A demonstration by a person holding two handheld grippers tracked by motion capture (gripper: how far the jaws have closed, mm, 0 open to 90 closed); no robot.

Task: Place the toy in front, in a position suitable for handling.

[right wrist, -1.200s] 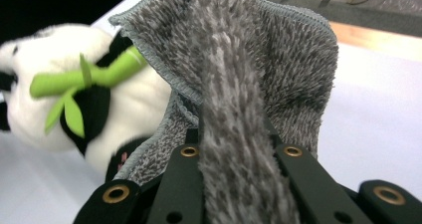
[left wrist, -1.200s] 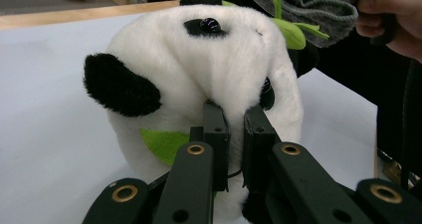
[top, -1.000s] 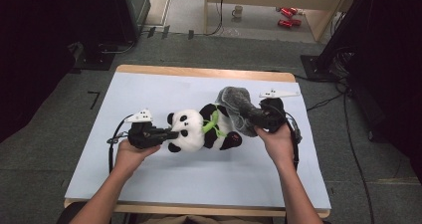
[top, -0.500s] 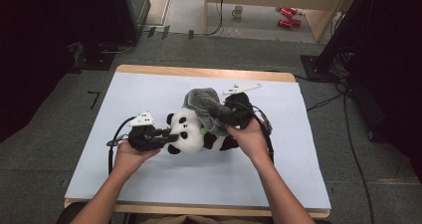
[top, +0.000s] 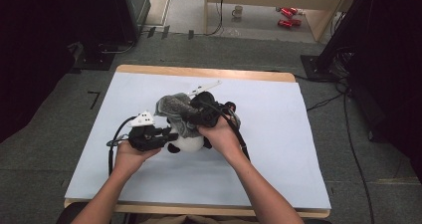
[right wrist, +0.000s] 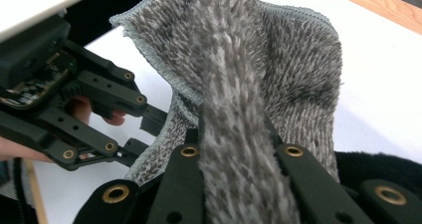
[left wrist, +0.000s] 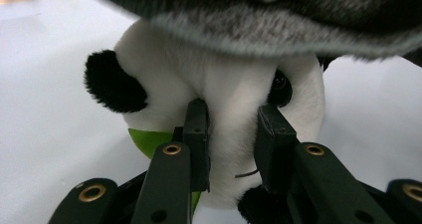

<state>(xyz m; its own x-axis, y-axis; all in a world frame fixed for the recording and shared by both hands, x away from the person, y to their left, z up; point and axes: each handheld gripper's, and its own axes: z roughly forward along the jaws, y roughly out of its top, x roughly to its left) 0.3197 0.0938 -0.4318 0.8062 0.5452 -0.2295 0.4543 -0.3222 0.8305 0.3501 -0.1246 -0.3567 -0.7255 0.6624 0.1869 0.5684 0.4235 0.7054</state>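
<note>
At the middle of the desk (top: 278,134) I have the left gripper (left wrist: 231,129) pinching the head of the panda plush (left wrist: 224,84), its jaws having just eased wider, while my right gripper (right wrist: 234,134) clamps the grey furry cloth (right wrist: 249,59) draped over it

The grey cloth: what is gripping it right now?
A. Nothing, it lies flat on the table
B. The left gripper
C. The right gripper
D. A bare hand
C. In the right gripper view the right gripper has its black jaws pinched on a fold of the grey cloth, lifting it, while the left gripper presses on the panda's head.
</note>
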